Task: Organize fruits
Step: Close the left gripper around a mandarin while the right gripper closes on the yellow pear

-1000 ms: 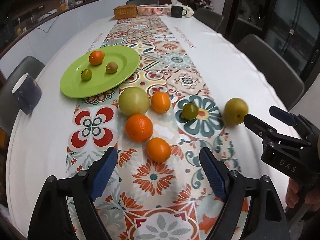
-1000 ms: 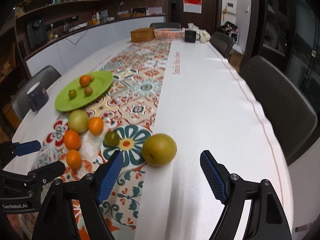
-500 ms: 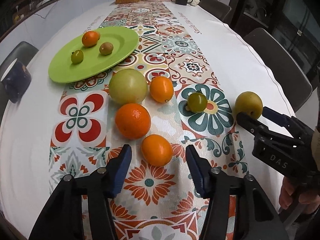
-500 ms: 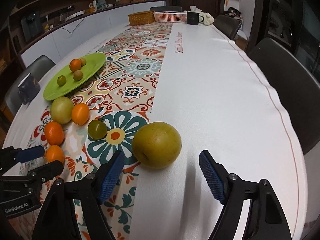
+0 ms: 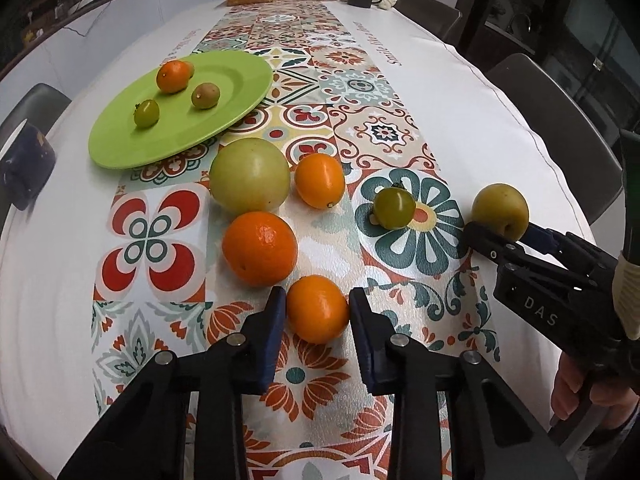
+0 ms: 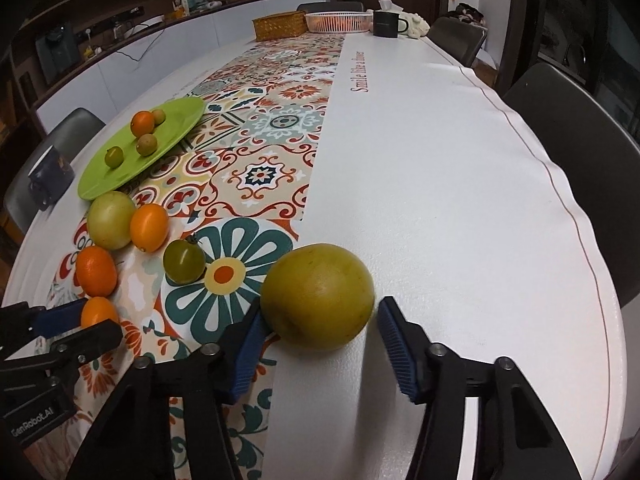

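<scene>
Low in the left wrist view, the left gripper (image 5: 318, 312) has just been closing and now pinches a small round orange (image 5: 317, 309) between its blue pads, both pads touching the fruit, which sits on the patterned tile-print table runner (image 5: 352, 80). Just above it in the frame lies a larger orange (image 5: 260, 248), and above that a big pale green round fruit (image 5: 250, 174) touching or nearly touching an oval orange citrus (image 5: 320, 180). To the right of centre a small dark green tomato-like fruit (image 5: 394, 208) rests on a teal flower motif. The lime green round plate (image 5: 120, 148) in the upper left holds a small orange, a brownish fruit and a small green one (a fourth peeks out behind the orange). In the right wrist view, the right gripper (image 6: 320, 330) has also been closing around a yellow-green round pear-like fruit (image 6: 318, 296) on the white tablecloth (image 6: 440, 160); the left pad touches its skin, while a thin gap shows at the right pad, so it is not yet clamped. A dark blue mug (image 5: 24, 168) stands at the left edge, and a woven basket (image 6: 280, 26), a white basket (image 6: 338, 20) and a black mug (image 6: 386, 24) sit at the far end.
</scene>
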Demonstrator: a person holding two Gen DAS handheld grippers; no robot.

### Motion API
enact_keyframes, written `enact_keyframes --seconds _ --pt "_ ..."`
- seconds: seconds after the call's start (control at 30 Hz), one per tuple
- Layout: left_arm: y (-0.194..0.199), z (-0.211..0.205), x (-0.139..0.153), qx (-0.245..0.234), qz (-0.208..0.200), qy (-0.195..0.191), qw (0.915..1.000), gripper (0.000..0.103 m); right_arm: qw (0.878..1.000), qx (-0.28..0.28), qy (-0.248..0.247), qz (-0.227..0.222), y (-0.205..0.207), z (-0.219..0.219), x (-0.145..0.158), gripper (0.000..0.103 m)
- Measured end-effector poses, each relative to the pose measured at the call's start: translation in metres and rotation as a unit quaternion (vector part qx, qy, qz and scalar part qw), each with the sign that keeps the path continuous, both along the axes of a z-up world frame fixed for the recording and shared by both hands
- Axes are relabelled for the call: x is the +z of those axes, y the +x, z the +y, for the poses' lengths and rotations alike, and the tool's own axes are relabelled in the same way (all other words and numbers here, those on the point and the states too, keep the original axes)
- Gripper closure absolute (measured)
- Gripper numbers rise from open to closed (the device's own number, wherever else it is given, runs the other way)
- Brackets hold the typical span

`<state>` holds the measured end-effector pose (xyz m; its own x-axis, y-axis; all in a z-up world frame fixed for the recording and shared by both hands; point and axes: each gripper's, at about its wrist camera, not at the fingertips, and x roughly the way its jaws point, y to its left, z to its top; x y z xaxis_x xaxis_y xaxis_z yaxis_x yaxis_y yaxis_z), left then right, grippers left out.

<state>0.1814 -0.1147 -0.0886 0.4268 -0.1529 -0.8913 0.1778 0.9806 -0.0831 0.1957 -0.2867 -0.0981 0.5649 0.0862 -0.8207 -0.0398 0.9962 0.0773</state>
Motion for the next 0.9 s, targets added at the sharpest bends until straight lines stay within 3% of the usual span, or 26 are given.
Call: enact_keyframes --seconds 0.57,0.9 --pt "-0.003 0.0 0.0 -0.021 -0.012 0.0 0.9997 0.071 1.0 0.009 -0.005 -0.022 -0.028 0.013 0.017 0.055" --pt "-0.006 -0.001 0.003 -0.029 -0.014 -0.003 0.9995 0.071 1.0 0.015 0.005 -0.015 -0.02 0.011 0.018 0.056"
